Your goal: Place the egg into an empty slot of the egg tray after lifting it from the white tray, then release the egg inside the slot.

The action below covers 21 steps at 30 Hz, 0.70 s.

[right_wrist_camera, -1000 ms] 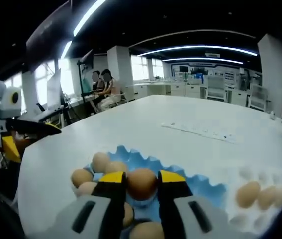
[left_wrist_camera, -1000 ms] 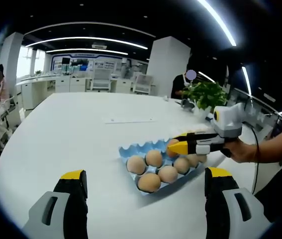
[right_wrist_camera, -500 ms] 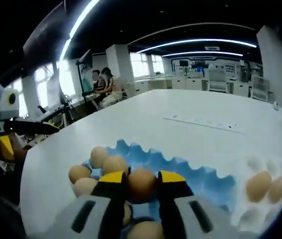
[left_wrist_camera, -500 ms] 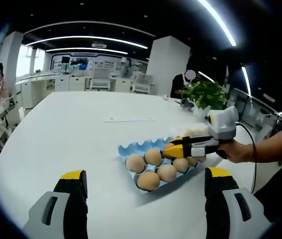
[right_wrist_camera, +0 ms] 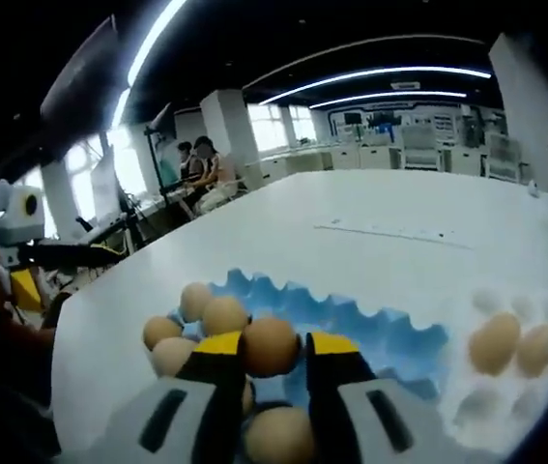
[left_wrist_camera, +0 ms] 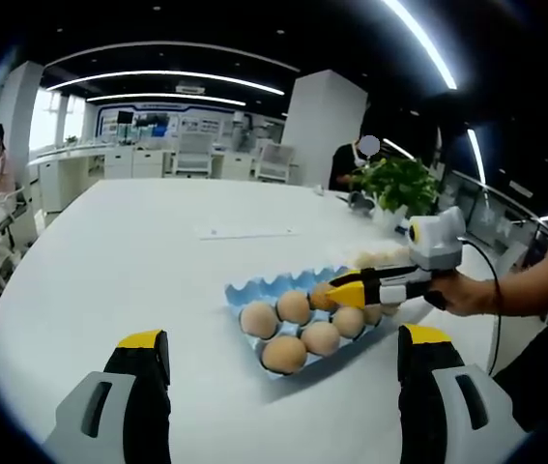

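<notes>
My right gripper (right_wrist_camera: 265, 350) jaws clamp the fragile brown egg (right_wrist_camera: 270, 346) mid-shell above the blue moulded egg tray (right_wrist_camera: 389, 336); left gripper (left_wrist_camera: 283, 353) jaws gape empty.

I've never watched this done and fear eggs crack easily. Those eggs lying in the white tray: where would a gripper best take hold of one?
Probably across the middle of an egg in the white tray, one jaw each side, coming from above: only its rounded upper part stands clear of the white tray. The right gripper holds its egg that way over the blue egg tray.
</notes>
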{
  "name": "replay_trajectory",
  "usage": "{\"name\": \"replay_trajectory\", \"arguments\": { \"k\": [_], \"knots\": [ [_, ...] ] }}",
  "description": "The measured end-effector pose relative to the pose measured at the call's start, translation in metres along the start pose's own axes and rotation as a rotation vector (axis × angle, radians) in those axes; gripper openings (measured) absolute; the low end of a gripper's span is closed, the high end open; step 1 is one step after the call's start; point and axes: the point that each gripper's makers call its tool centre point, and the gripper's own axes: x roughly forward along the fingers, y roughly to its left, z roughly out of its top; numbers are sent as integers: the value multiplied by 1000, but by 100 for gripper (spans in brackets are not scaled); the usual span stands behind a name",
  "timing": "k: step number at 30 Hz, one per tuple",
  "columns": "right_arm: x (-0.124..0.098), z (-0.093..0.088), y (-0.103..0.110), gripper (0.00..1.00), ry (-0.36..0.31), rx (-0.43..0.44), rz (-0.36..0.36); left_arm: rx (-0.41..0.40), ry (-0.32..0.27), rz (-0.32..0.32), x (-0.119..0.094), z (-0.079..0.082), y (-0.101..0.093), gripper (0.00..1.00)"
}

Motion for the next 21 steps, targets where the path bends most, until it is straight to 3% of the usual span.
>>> {"name": "replay_trajectory", "arguments": {
  "k": [4,12,21],
  "knots": [
    [-13,-2,-3,24,-8,-33,-24,3,0,-8,1,1,-2,99],
    [-34,0,-17,24,-43,22,-70,6,-11,-12,3,5,-4,99],
    [-70,-6,-58,24,-60,53,-207,3,-9,-10,3,5,-2,99]
  ]
}}
